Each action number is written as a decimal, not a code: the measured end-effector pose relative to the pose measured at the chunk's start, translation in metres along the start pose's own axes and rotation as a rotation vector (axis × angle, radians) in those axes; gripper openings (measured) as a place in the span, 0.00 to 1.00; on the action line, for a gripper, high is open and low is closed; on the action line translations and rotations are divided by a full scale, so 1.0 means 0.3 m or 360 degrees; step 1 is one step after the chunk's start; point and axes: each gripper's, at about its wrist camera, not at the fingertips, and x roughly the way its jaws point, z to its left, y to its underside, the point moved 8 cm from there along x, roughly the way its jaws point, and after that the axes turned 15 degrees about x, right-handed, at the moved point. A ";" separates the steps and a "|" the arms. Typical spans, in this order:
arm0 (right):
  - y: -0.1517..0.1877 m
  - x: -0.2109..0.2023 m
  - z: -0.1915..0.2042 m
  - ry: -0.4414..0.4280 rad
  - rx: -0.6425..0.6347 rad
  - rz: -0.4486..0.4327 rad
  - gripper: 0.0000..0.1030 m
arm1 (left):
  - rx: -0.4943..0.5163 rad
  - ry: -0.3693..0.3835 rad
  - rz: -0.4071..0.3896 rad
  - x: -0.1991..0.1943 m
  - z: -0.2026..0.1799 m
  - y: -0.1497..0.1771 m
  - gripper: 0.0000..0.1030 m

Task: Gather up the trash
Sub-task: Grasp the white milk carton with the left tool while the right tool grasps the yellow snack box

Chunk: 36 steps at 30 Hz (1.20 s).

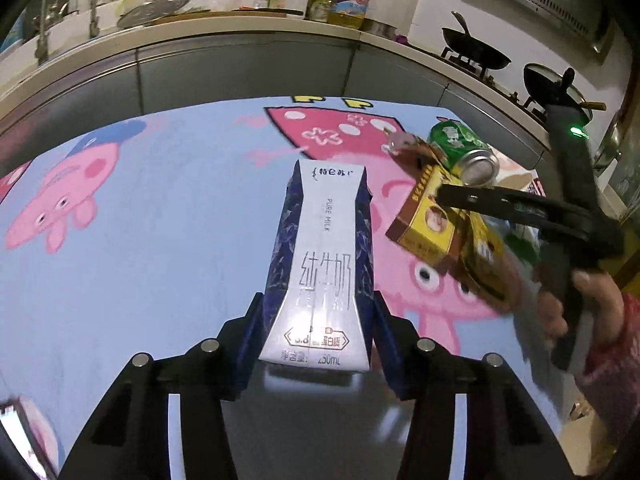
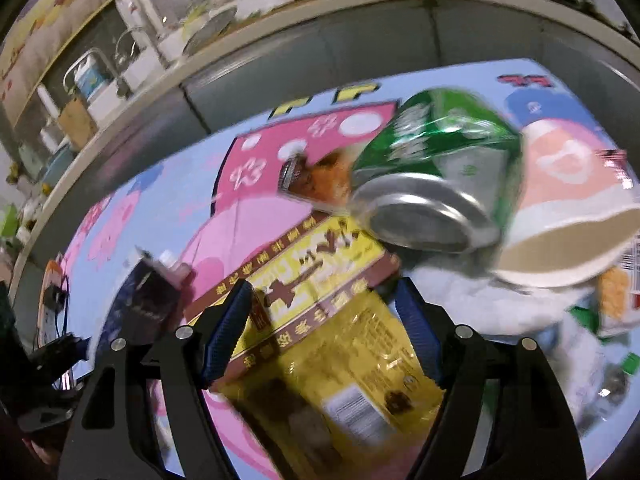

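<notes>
The left gripper [image 1: 318, 312] has its blue pads against the two dark blue sides of a milk carton [image 1: 324, 256], pinching it near its lower end; the carton lies lengthwise between the fingers, white face up, over the middle of the cartoon-printed cloth [image 1: 160, 208] that covers the table. Beyond the cloth's far edge runs a grey kitchen counter [image 1: 240, 64] with a tap and bottles on top, and a wok on a burner toward its right end.

The rest of the trash is piled toward the cloth's far right corner. A dented green can [image 2: 432, 168] lies on its side with its silver end facing the camera. Just beside it, on the right, a pink-and-white paper cup [image 2: 560, 216] lies tipped over, its open mouth turned down toward the near edge. In front of the can rests a yellow and brown box [image 2: 304, 264], partly overlapped by a crinkled yellow wrapper [image 2: 360, 360].

The right gripper [image 2: 324, 320] hangs over this pile with its fingers spread wide: the box and the wrapper sit between the blue pads, but the pads do not press on either. In the left wrist view the same tool shows as a black frame held in a hand [image 1: 576, 312] with a pink sleeve, above the right edge of the cloth
</notes>
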 end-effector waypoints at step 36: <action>0.224 0.119 0.390 0.0119 -0.0641 0.0057 0.77 | -0.0236 -0.0109 -0.0016 -0.097 0.127 0.099 0.52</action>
